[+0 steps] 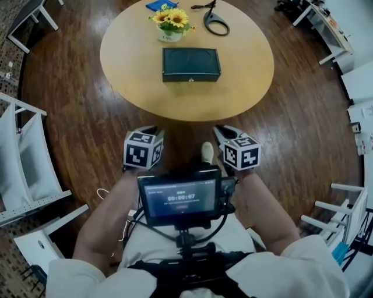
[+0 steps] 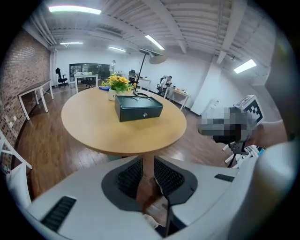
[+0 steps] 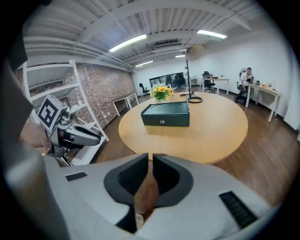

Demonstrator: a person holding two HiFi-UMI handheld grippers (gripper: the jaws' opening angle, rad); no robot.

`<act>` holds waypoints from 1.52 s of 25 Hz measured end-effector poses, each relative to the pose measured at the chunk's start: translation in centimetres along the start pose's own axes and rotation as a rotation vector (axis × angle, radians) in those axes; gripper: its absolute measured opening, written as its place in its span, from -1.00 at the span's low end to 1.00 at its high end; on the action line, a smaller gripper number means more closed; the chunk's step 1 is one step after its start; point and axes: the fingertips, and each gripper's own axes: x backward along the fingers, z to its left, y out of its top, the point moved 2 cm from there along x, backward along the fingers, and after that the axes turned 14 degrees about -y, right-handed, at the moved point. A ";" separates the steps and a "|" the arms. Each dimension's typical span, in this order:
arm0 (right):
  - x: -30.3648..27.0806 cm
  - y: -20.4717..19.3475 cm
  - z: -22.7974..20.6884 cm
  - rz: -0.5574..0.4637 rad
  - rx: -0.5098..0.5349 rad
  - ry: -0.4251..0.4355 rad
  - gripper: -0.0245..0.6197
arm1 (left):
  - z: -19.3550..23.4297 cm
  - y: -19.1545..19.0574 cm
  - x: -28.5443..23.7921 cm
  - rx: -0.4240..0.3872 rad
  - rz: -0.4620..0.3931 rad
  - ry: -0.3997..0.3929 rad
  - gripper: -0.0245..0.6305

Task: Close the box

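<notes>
A dark green box [image 1: 191, 64] lies in the middle of the round wooden table [image 1: 245, 75], its lid flat down and a small lock on the front face. It also shows in the left gripper view as the box [image 2: 138, 108] and in the right gripper view as the box [image 3: 166, 115]. Both grippers hang close to the person's body, short of the table's near edge and well away from the box. The left gripper [image 1: 150, 129] [image 2: 148, 168] is shut and holds nothing. The right gripper [image 1: 224, 131] [image 3: 150, 161] has its tips almost touching, with nothing between them.
A pot of yellow flowers [image 1: 171, 22], a black looped cable [image 1: 217, 23] and a blue object [image 1: 161, 5] sit at the table's far side. White shelving [image 1: 23, 163] stands at the left, white furniture [image 1: 349, 64] at the right. A screen [image 1: 179, 197] hangs at the person's chest.
</notes>
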 end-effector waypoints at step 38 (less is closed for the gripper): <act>12.0 -7.3 5.0 -0.043 0.026 -0.077 -0.81 | -5.6 -8.9 8.1 0.018 0.051 -0.006 -0.72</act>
